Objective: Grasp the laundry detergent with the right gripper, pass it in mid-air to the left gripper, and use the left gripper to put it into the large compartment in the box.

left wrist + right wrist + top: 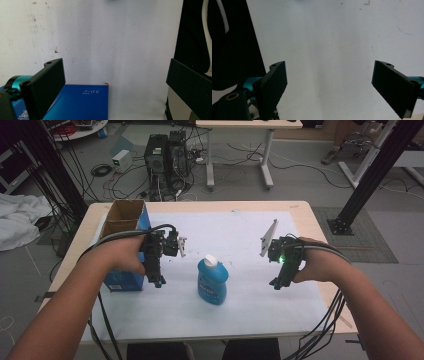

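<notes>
The blue bottle (212,281) is standing upright on the white sheet (250,305) covering the bench (305,212), midway between the 2 grippers. The left gripper (159,281) and right gripper (278,283) are hovering either side, fingers spread and holding nothing, probably poised to approach. The open cardboard box (123,222) is sitting just beside the left hand (120,255), likely a container.

Blue bottle (212,282) and open blue box (124,245).
Upright, white-capped, mid white mat (240,235); box standing at left edge.

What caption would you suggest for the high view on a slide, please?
Two open hand-held grippers, left and right, flank a blue bottle beside a box.
</notes>
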